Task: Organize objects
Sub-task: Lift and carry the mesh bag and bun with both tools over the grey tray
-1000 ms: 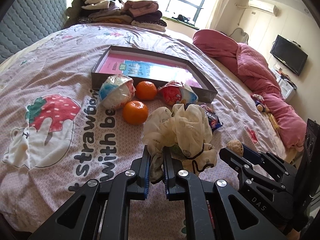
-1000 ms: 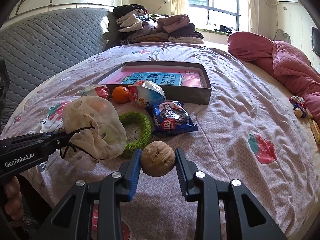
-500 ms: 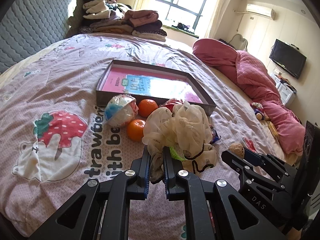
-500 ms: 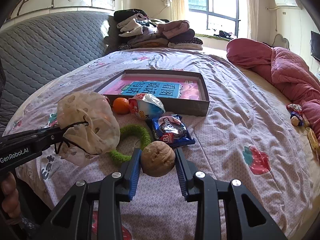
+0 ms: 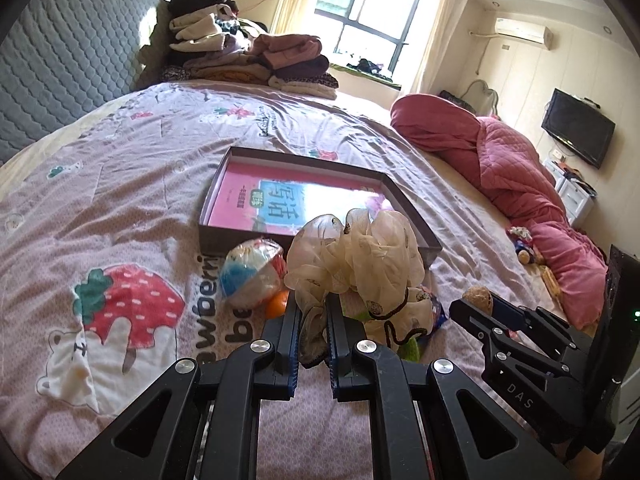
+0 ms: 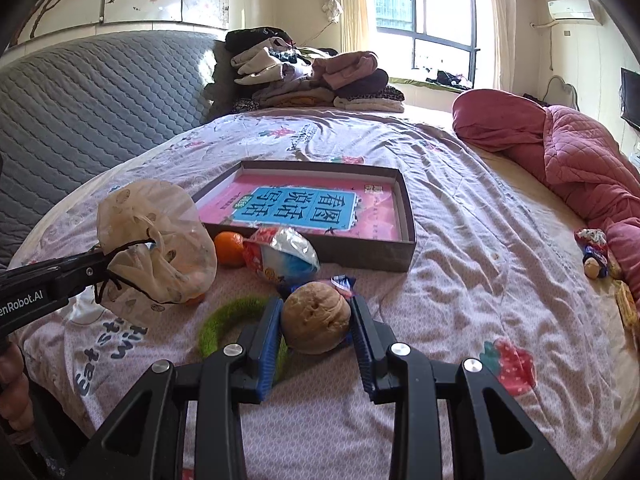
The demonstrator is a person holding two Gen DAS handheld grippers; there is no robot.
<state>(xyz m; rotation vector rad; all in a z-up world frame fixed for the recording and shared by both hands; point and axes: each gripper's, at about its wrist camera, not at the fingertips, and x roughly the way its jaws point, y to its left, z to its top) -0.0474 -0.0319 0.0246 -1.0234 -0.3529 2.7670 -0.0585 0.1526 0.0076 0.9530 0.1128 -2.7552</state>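
Both hand-held grippers raised further: left (image 5: 312, 320) still clamps scrunchie (image 5: 356, 256), right (image 6: 314, 316) walnut (image 6: 316, 318).

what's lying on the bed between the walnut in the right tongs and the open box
In the right wrist view, a blue snack packet and a foil-wrapped toy egg lie between the walnut and the box.

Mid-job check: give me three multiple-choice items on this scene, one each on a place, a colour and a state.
1. Where is the pink-and-blue book?
A. inside the shallow grey box
B. on the folded clothes
C. under the pink quilt

2. What colour is the fuzzy ring on the bedspread?
A. red
B. green
C. white

3. What does the right gripper hold?
A. nothing
B. an orange
C. the round brown walnut

Answers: 1 A, the box walls surround it. 2 B, its green pile shows. 3 C, both fingers press its sides.
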